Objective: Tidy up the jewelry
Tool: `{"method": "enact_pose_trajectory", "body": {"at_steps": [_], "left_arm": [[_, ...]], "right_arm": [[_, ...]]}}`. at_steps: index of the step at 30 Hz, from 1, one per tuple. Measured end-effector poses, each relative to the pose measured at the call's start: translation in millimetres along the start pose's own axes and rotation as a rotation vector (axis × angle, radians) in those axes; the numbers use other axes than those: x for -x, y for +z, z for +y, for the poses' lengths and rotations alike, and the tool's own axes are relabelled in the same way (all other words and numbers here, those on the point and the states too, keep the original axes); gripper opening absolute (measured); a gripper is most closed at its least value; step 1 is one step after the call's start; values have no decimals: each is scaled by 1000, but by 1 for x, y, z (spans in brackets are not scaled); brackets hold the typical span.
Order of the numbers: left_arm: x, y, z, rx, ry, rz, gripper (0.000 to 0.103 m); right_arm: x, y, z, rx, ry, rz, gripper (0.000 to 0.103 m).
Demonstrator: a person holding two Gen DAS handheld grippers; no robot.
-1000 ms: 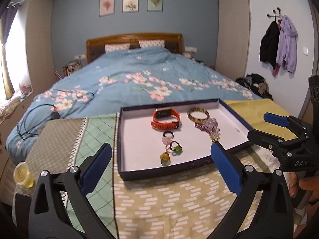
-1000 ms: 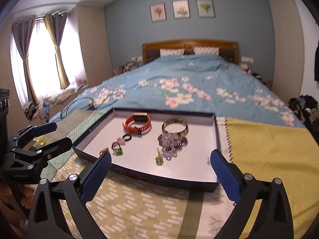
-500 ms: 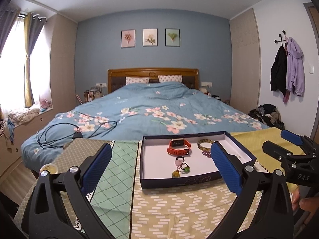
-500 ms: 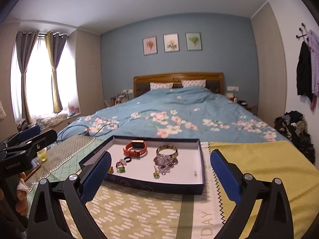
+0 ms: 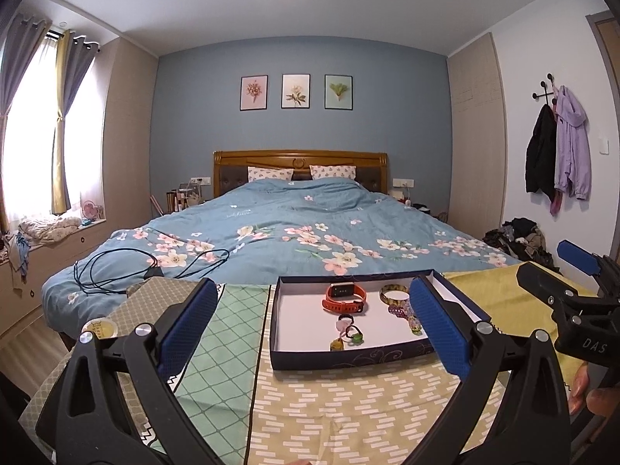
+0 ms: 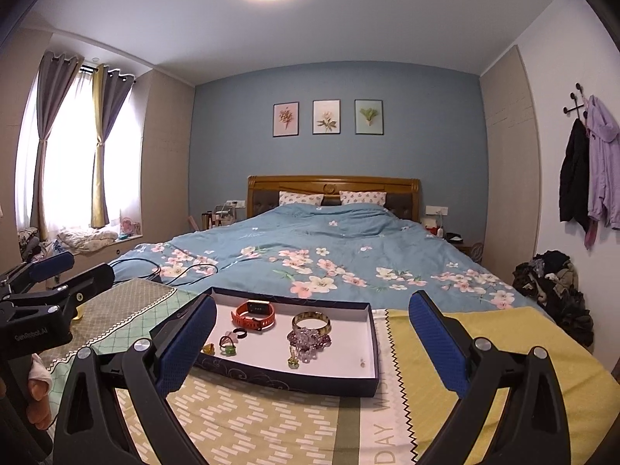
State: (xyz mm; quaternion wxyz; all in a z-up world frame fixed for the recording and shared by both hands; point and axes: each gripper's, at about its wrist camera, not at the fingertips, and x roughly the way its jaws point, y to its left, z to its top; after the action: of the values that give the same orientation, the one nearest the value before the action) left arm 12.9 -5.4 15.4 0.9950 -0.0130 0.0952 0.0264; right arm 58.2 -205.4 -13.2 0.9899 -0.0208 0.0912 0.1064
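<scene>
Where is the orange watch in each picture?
Left wrist view: the orange watch lies at the back of the dark blue box, middle of the picture.
Right wrist view: the watch is at the box's back, left of middle.
Shared landmark: the gold bangle to its right.

The left gripper [image 5: 312, 325] is held level and pointed forward, its blue-padded jaws spread wide with nothing between them. The right gripper [image 6: 312, 343] is held likewise, jaws wide apart and empty. The two are carried side by side, well apart. A few fingers [image 5: 596, 397] are seen wrapped around the right handle, and fingers [image 6: 37, 391] are seen on the left handle.
</scene>
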Motion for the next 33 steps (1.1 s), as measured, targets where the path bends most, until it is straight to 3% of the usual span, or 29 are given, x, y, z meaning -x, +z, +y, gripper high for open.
{"method": "enact_pose_trajectory", "body": {"at_steps": [33], "left_arm": [[3, 4, -2, 12, -11, -14, 98]], "right_arm": [[13, 4, 0, -26, -4, -19, 96]]}}
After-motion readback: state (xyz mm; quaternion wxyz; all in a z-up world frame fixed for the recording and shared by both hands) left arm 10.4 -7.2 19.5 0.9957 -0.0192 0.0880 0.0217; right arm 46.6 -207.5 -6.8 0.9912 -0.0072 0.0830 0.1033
